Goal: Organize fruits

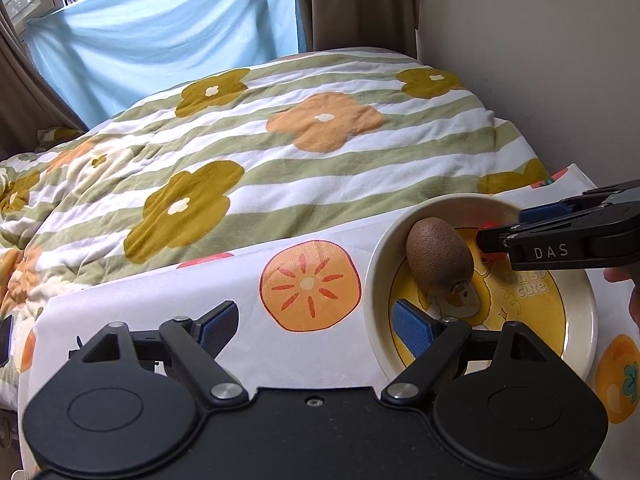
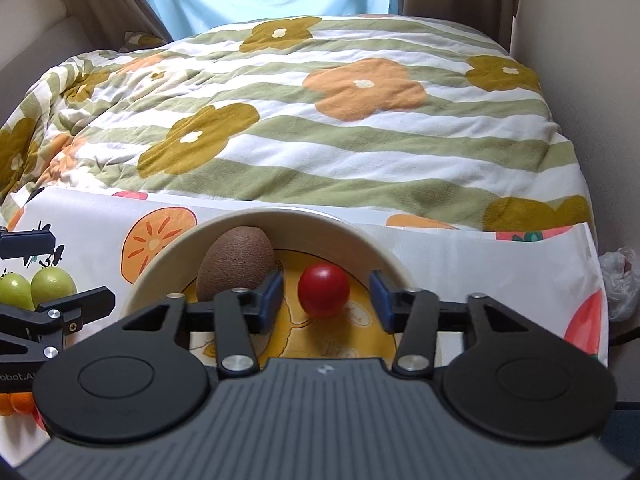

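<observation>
Inside the cream bowl [image 2: 168, 264] with the yellow cartoon print on its floor lie two fruits: one brown kiwi [image 2: 237, 263] toward the left wall and one small red tomato-like fruit [image 2: 324, 290] near the middle, apart from each other. Between the blue pads of the right gripper [image 2: 326, 296] sits the red fruit, with a clear gap to either pad; the jaws stand wide and grip nothing. Its left pad [image 2: 272, 294] is just in front of the kiwi's lower end, and I cannot tell whether they touch.

From the left wrist view, the kiwi [image 1: 439, 260] leans on the near-left wall of the bowl [image 1: 376, 280], and only a sliver of the red fruit [image 1: 489, 225] peeks out behind the right gripper's black finger [image 1: 560, 240], which reaches in over the far rim and blocks most of it. The left gripper [image 1: 316, 330] hovers at the bowl's near-left edge, jaws spread wide and empty: its right pad [image 1: 412, 326] hangs over the rim, just below the kiwi, while its left pad [image 1: 219, 326] is over the cloth.

Outside the bowl, two green round fruits [image 2: 34, 286] rest side by side on the white persimmon-print cloth [image 2: 480, 256] at the left, partly behind the left gripper's fingers, and a bit of orange fruit [image 2: 16, 402] shows lower down. A striped flower quilt [image 2: 320, 120] covers the bed beyond, and a crumpled plastic bag [image 2: 620, 280] lies at the right edge.
</observation>
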`<action>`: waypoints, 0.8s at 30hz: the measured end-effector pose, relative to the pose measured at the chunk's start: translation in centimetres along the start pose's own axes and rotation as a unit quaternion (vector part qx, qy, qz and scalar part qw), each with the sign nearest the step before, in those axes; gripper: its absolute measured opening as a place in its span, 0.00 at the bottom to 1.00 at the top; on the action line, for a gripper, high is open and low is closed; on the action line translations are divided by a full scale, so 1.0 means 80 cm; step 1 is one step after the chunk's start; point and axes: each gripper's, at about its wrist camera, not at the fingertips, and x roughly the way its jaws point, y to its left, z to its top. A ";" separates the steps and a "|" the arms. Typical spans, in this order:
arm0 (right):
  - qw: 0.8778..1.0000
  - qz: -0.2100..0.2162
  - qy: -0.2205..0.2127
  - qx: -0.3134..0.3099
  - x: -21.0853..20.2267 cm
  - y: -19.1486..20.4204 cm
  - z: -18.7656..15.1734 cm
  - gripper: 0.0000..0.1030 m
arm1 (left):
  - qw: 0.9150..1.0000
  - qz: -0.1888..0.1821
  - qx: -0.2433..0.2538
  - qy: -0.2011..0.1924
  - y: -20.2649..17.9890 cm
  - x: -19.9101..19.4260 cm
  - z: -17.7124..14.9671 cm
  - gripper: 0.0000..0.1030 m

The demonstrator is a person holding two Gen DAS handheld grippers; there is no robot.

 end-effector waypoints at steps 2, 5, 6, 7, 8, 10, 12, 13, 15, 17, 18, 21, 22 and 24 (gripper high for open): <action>1.000 -0.007 -0.018 0.010 -0.008 -0.004 -0.002 0.97 | 1.000 0.000 -0.004 0.000 0.001 -0.001 -0.001 0.85; 0.999 -0.014 -0.020 0.028 -0.014 -0.013 -0.006 0.98 | 1.000 0.000 -0.007 -0.002 0.001 -0.003 -0.002 0.85; 0.999 -0.015 -0.016 0.031 -0.014 -0.016 -0.007 0.98 | 1.000 0.000 -0.008 -0.003 0.001 -0.003 -0.001 0.85; 0.999 -0.016 -0.014 0.033 -0.015 -0.018 -0.008 0.98 | 1.000 0.000 -0.010 -0.005 0.001 -0.005 -0.001 0.85; 0.999 -0.017 -0.014 0.036 -0.017 -0.020 -0.008 0.98 | 1.000 0.001 -0.011 -0.006 0.001 -0.006 -0.001 0.85; 0.999 -0.018 -0.019 0.040 -0.025 -0.023 -0.009 0.98 | 1.000 0.002 -0.014 -0.011 0.000 -0.010 0.001 0.85; 0.999 -0.020 -0.026 0.040 -0.034 -0.024 -0.009 0.98 | 1.000 0.002 -0.017 -0.015 -0.001 -0.015 0.003 0.85; 0.999 -0.022 -0.029 0.039 -0.039 -0.023 -0.009 0.98 | 1.000 0.003 -0.017 -0.019 -0.002 -0.018 0.004 0.85; 0.998 -0.022 -0.034 0.038 -0.051 -0.023 -0.010 0.98 | 1.000 0.007 -0.017 -0.025 -0.005 -0.026 0.005 0.85; 0.998 -0.022 -0.039 0.039 -0.063 -0.023 -0.010 0.99 | 0.999 0.012 -0.019 -0.032 -0.009 -0.037 0.005 0.85; 0.998 -0.022 -0.041 0.040 -0.069 -0.022 -0.011 1.00 | 0.999 0.014 -0.021 -0.037 -0.009 -0.044 0.005 0.85; 0.997 -0.023 -0.052 0.044 -0.093 -0.021 -0.013 1.00 | 0.998 0.022 -0.028 -0.051 -0.011 -0.067 0.000 0.85; 0.997 -0.020 -0.056 0.046 -0.102 -0.020 -0.014 1.00 | 0.998 0.024 -0.031 -0.055 -0.012 -0.076 -0.002 0.85; 0.997 -0.015 -0.062 0.049 -0.119 -0.019 -0.018 1.00 | 0.997 0.029 -0.037 -0.065 -0.013 -0.094 -0.008 0.86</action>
